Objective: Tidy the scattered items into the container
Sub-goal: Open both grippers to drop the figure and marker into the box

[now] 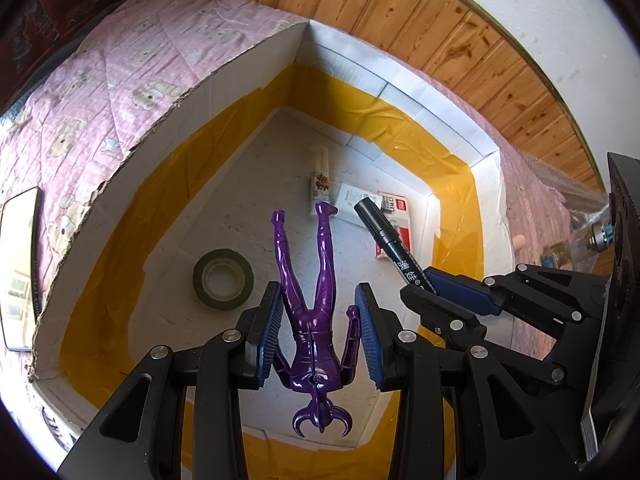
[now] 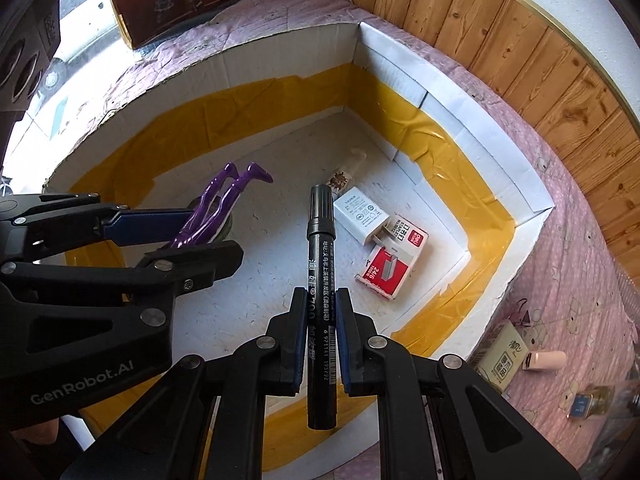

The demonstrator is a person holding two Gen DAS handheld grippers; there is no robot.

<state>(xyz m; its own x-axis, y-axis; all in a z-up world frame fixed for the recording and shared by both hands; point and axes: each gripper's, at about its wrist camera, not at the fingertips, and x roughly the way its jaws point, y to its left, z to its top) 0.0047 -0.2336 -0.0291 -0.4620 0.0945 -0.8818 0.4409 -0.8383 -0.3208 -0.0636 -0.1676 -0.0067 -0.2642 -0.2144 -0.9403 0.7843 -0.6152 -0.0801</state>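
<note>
My left gripper (image 1: 320, 308) is shut on a purple toy figure (image 1: 310, 300), held legs forward over the white foam box (image 1: 248, 64) with yellow tape inside. My right gripper (image 2: 322, 308) is shut on a black marker (image 2: 320, 264), also over the box. In the left wrist view the marker (image 1: 384, 236) and right gripper (image 1: 444, 292) show at right. In the right wrist view the figure (image 2: 224, 204) and left gripper (image 2: 160, 232) show at left. On the box floor lie a tape roll (image 1: 223, 279), a white charger (image 2: 360, 216), a red staple box (image 2: 390, 264) and a small patterned tube (image 1: 320, 184).
The box sits on a pink quilted bed cover (image 1: 120, 80) by a wooden wall (image 2: 520, 48). Outside the box at right lie a beige card box (image 2: 500, 360), a pink cylinder (image 2: 546, 360) and a small bottle (image 2: 588, 402). A mirror (image 1: 20, 268) lies at left.
</note>
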